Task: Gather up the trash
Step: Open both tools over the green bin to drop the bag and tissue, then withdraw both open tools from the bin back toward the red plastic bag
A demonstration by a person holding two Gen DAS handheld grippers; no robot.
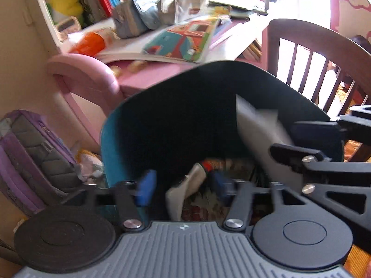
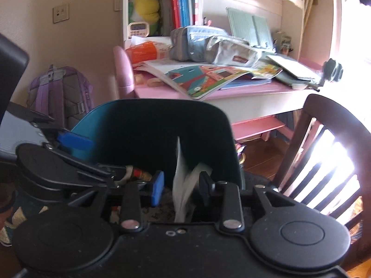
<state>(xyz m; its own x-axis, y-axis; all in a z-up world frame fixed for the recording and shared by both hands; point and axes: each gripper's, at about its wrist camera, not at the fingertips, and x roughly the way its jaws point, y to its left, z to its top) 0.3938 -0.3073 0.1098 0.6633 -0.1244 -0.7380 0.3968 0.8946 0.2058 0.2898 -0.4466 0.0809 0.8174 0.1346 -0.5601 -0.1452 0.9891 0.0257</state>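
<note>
Both grippers hang over a teal bin (image 1: 111,139). Left gripper (image 1: 183,185) gapes open (wrapper (image 1: 185,185) loose below); right gripper (image 2: 182,185) stands parted around white paper (image 2: 183,185).

A teal bin (image 2: 143,125) is showing a dark inside, with white paper (image 2: 183,185) standing in it. Blue pads are capping the black left gripper (image 1: 183,185). At upper left, a purple-and-grey backpack (image 2: 60,92) is sitting beside a pink desk (image 2: 231,92).
</note>
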